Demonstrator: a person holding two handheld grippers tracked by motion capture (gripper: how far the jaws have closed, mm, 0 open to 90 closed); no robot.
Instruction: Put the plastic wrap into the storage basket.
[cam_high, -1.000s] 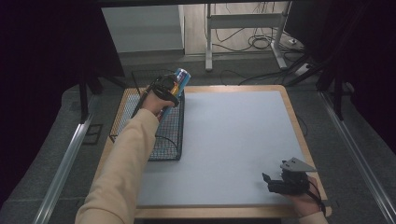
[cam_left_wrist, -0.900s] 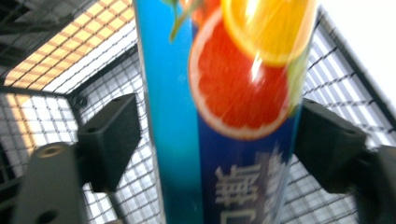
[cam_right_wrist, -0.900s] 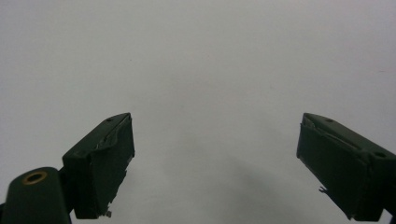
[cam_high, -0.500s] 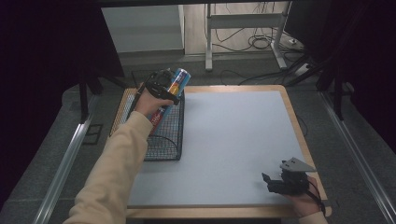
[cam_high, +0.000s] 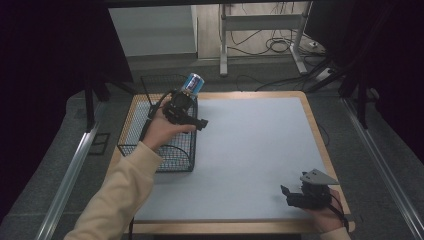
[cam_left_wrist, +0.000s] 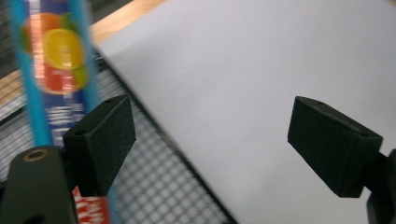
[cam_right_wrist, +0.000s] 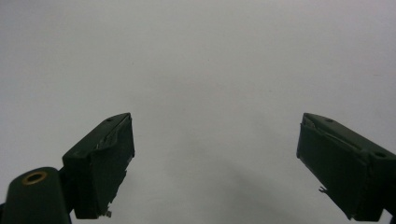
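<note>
Two grippers work over a wooden table (cam_high: 314, 131) topped with a pale grey mat (cam_high: 250, 155). At the far left of the high view, a black wire basket (cam_high: 165, 157) sits on the table's left edge, beside the mat. A person's left hand (cam_high: 157, 131), in a cream sleeve (cam_high: 117, 200), reaches over the basket and holds the left gripper (cam_high: 197, 121) above its right wall, tips pointing toward the mat. Its jaws are spread wide apart with nothing between them.

A can (cam_high: 191, 83) with a blue body and a silver top shows just beyond that gripper, at the basket's far right corner. Whether it stands in the basket or is still in the air cannot be told. In the left gripper view, the can (cam_left_wrist: 56, 70) is a blurred blue band with orange fruit on it at the left edge, outside the left jaw, with the basket mesh (cam_left_wrist: 159, 186) under it and the mat (cam_left_wrist: 243, 70) to the right.

At the near right corner of the table, the right hand (cam_high: 327, 215) rests the right gripper (cam_high: 286, 195) on the mat, a grey plate on its top. In the right gripper view its jaws are released, well apart, with bare mat (cam_right_wrist: 210, 84) between them.
</note>
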